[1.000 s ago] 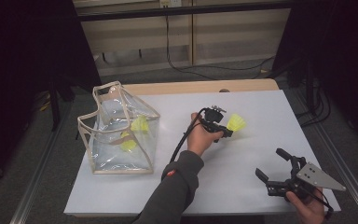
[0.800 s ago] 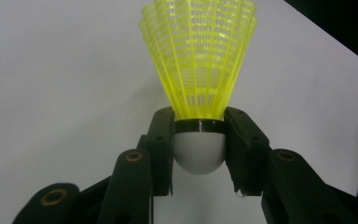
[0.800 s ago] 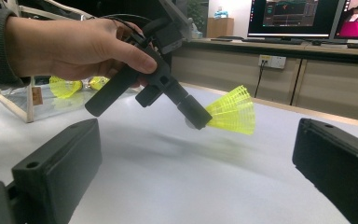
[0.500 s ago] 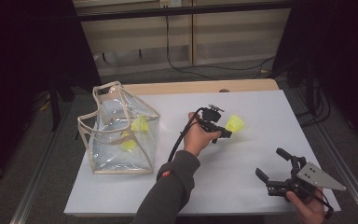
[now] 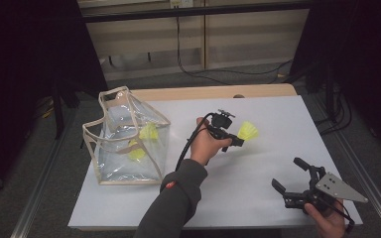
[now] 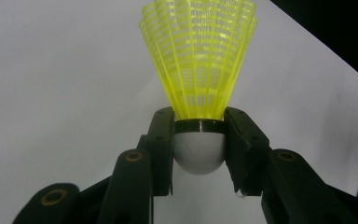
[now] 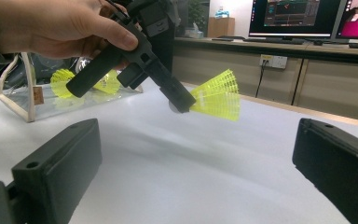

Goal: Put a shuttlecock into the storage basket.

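1. High view. White sheeting covers the table (image 5: 258, 188); a wooden edge runs along its 12 o'clock side, with dark flooring, cables and pale cabinet panels beyond. We see the left gripper (image 5: 239, 140) near the table's centre, clamped on a yellow shuttlecock (image 5: 248, 131) whose skirt points toward 3 o'clock. A clear bag (image 5: 125, 141) stands at 9 o'clock, well apart, with two more yellow shuttlecocks inside. The right gripper (image 5: 291, 174) rests at 5 o'clock, jaws spread, carrying nothing.

2. Left gripper view. We confirm the grasp: both jaws press the shuttlecock's white cork base (image 6: 199, 151) from either side, skirt projecting ahead at 12 o'clock above the white surface.

3. Right gripper view. Between our parted jaws, the left hand (image 7: 51, 25) holds the shuttlecock (image 7: 216, 98) clear of the surface; the bag (image 7: 32, 100) lies at 10 o'clock. Monitors and a counter fill the background.

4. Step in hand, by our judgement: pickup complete, transfer pending. The next move calls for carrying toward 9 o'clock, clearing the bag's rim, then releasing over the opening.
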A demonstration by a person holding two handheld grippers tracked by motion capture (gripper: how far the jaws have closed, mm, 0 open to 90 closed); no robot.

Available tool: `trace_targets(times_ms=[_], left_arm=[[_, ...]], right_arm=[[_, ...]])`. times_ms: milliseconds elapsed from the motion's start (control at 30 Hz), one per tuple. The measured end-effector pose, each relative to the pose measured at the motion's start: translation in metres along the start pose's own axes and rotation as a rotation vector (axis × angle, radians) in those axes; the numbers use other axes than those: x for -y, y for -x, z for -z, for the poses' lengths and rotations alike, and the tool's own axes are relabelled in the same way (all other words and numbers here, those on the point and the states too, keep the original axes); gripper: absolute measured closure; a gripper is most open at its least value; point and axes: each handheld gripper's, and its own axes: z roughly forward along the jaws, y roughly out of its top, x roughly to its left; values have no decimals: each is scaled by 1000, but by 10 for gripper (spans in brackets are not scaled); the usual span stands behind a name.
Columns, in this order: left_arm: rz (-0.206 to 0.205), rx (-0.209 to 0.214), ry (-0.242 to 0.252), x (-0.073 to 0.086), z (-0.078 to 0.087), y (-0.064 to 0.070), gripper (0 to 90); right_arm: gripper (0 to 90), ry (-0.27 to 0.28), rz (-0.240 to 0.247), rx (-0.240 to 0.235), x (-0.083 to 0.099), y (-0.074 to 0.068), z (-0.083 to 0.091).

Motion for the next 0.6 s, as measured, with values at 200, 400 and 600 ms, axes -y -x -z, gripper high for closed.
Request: trace_targets(times_ms=[200, 400, 600], left_arm=[[-6, -5, -9, 0, 8, -2, 650], [-1, -12, -7, 0, 17, -4, 649], [3, -19, -8, 0, 24, -5, 650]], right_arm=[[10, -2, 0, -2, 0, 0, 0], [10, -3, -2, -1, 0, 0, 0], [10, -3, -1, -1, 0, 0, 0]])
